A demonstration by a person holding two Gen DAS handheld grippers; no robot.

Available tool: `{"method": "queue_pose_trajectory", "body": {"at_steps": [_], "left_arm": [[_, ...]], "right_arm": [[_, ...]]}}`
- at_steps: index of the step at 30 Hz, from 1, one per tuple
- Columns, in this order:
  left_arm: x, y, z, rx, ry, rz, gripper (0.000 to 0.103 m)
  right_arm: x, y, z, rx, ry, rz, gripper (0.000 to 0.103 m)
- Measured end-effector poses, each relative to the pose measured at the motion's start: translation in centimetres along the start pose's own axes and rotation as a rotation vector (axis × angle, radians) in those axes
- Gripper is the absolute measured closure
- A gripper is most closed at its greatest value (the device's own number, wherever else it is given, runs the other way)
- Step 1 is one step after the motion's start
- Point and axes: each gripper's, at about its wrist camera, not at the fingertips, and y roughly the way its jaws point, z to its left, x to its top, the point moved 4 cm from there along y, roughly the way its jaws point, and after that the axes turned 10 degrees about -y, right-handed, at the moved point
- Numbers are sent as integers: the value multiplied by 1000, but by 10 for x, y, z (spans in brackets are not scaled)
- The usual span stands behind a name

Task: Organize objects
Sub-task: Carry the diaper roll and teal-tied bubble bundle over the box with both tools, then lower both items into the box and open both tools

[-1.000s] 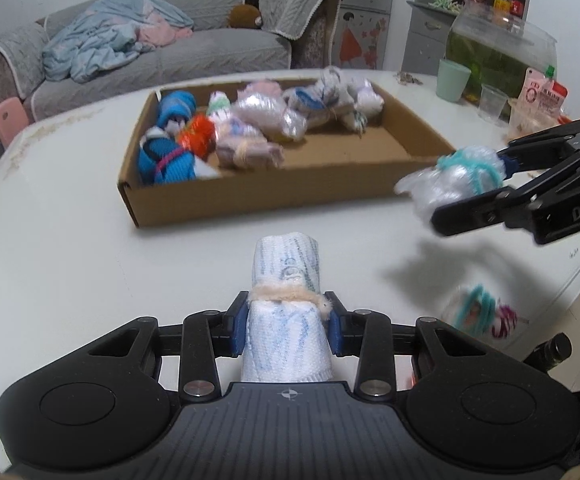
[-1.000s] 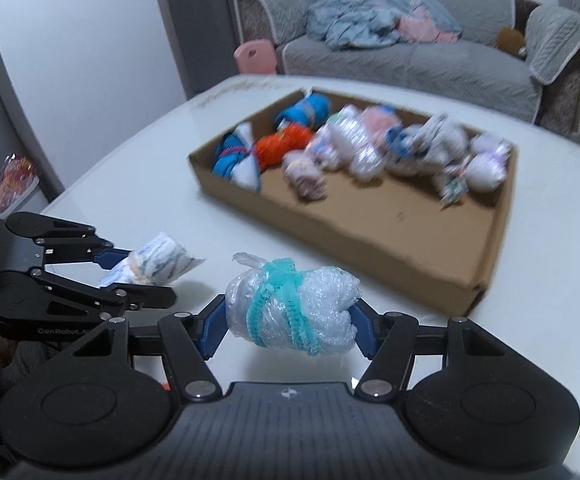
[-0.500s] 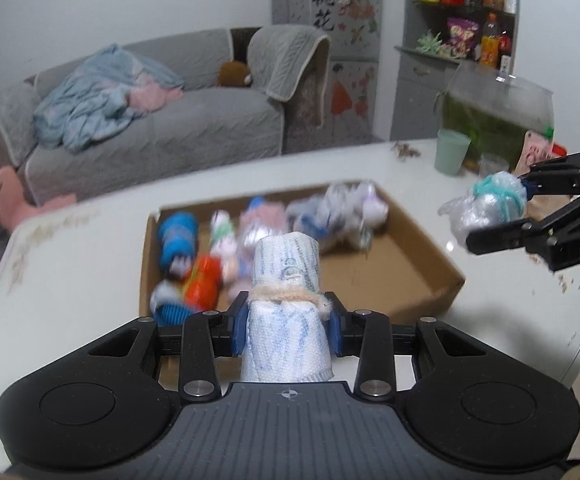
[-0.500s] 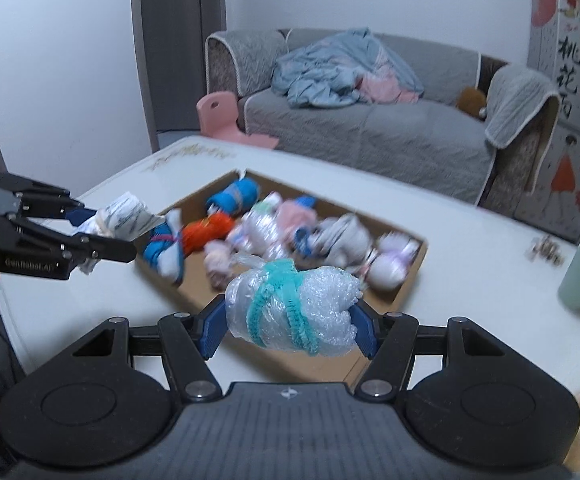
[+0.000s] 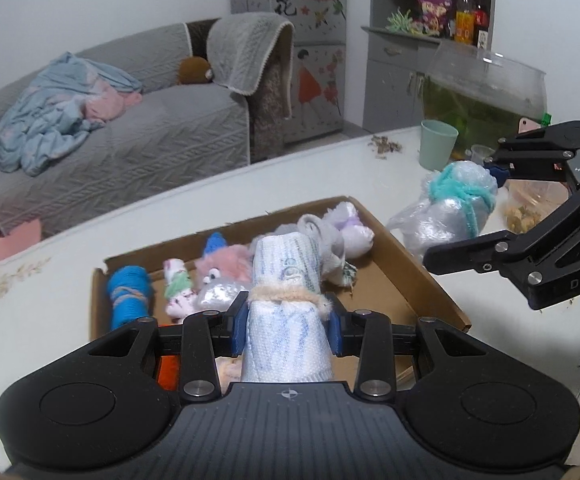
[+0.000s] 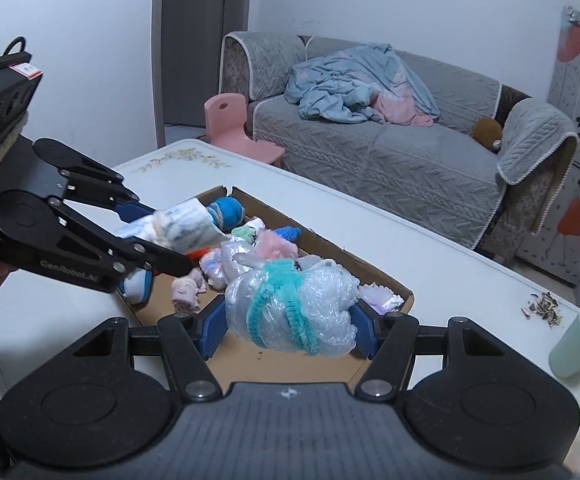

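Left hand-held gripper (image 5: 285, 326) clamps white blue-printed roll (image 5: 285, 300), cream-tied.

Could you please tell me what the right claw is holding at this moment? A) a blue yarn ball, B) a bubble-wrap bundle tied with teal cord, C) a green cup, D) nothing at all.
B: the right claw is shut on the bubble-wrap bundle, teal cord wrapped round it, held above the cardboard tray.
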Motion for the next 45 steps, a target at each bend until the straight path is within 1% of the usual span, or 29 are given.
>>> {"method": "queue_pose_trajectory", "body": {"at_steps": [7, 10, 22, 24, 27, 34, 38, 45], "left_arm": [[-6, 25, -4, -40, -6, 47, 59], [-9, 35, -5, -69, -20, 73, 59], [-22, 66, 2, -143, -86, 173, 59], [-26, 71, 3, -136, -86, 188, 59], [-31, 74, 8, -97, -76, 205, 59], [-36, 78, 28, -15, -123, 211, 59], [-36, 80, 30, -5, -158, 203, 59], [-36, 86, 21, -10, -138, 212, 59]], "right_arm": [[-9, 8, -4, 5, -13, 34, 44], [-12, 9, -6, 5, -13, 47, 44], [-26, 24, -3, 39, -37, 109, 44], [-28, 28, 0, 44, -55, 123, 44], [-31, 34, 4, 64, -71, 136, 44], [-37, 52, 9, 109, -97, 166, 44], [-36, 64, 15, 131, -146, 186, 44], [-31, 79, 23, 174, -281, 234, 44]]}}
